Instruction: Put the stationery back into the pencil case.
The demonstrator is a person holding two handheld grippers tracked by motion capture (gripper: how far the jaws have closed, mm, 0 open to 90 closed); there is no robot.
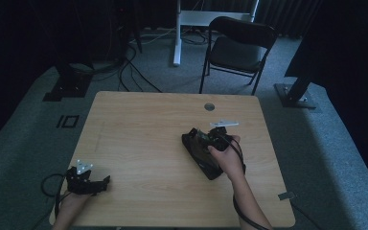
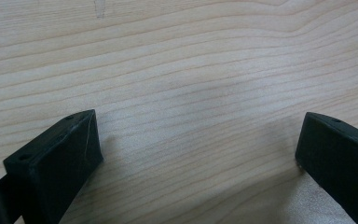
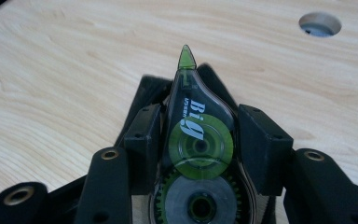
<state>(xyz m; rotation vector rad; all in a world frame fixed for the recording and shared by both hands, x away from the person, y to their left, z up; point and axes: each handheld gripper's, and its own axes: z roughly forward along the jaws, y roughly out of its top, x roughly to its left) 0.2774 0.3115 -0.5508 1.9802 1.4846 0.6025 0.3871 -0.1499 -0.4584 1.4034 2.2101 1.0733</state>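
My right gripper (image 1: 205, 140) is right of the table's middle, shut on a green see-through correction tape dispenser (image 3: 198, 140) marked "Big". Both pads press its sides, and its pointed tip faces away from the hand. A flat black object (image 1: 203, 163) lies under the dispenser and the jaws; its edge (image 3: 144, 86) shows beside the tip, and I cannot tell what it is. At the front left corner, my left gripper (image 1: 103, 184) rests low over the wood. Its jaws (image 2: 198, 144) stand wide open over bare table.
The wooden table (image 1: 148, 124) has a round cable hole (image 1: 209, 106) near its far edge. A small grey piece (image 1: 286, 195) sits at the right front edge. Beyond the table stand a black folding chair (image 1: 237, 48) and a white desk leg (image 1: 177, 33).
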